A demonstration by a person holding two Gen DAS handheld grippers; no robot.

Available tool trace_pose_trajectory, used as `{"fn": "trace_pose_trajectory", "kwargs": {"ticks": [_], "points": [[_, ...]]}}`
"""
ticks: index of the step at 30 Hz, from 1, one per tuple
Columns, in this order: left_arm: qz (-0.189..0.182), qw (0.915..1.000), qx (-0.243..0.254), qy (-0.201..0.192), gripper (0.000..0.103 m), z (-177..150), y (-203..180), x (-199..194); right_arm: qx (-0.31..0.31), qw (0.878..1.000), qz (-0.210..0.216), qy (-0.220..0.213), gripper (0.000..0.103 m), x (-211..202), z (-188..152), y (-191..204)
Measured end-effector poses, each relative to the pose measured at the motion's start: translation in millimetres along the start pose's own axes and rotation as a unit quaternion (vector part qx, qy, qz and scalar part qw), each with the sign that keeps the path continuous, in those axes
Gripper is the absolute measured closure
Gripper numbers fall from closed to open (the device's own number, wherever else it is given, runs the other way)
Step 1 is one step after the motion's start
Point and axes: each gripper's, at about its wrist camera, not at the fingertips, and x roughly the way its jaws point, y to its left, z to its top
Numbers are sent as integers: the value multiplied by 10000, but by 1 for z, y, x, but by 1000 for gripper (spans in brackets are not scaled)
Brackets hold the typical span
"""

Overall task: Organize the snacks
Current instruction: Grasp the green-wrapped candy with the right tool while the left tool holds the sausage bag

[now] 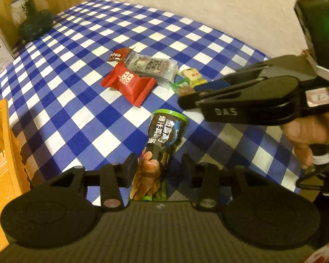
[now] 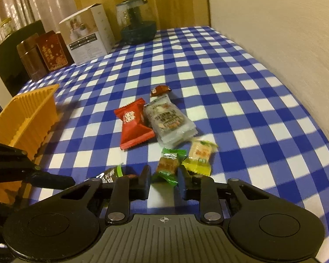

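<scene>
Two grippers: both low over the blue-and-white checked counter (image 2: 241, 83).
Left gripper (image 1: 156, 167): fingers narrow, clamped on the dark-green tall snack pouch (image 1: 162, 140), probably bound for the orange ribbed plastic basket (image 2: 30, 118).
Right gripper (image 2: 163, 180): fingers pinched onto the small green-wrapped candy (image 2: 167, 166).
Loose snacks: red pillow packet (image 2: 132, 123), clear-wrapped bar (image 2: 170, 121), yellow candy (image 2: 199, 156), mid-counter.
Right view only: white carton (image 2: 87, 37) and brown tins (image 2: 42, 53) behind.
Left view only: the pouch's printed face.
</scene>
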Motion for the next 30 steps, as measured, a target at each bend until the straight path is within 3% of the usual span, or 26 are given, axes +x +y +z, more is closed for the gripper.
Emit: {"fn": "trace_pose_trajectory", "kwargs": {"ticks": [6,16,21,24,30], "points": [[104,9996,-262,13,64,-5,-2,6,194,9998,-26,66,77,-17,-11,-6],[91,9952,-828,-522,64,-21,-5,-5,-105,9997,-235,20,70,-14,-13,6],[87,9963,-725,-461,65,-16,-6,4,-140,9996,-249,16,68,-12,-12,6],[269,9965,-609,-509,76,-18,-10,4,-133,9996,-259,4,68,-12,-12,6],[489,9943,-704,-631,77,-28,-15,0,-211,9991,-356,-20,68,-10,-12,9]]}}
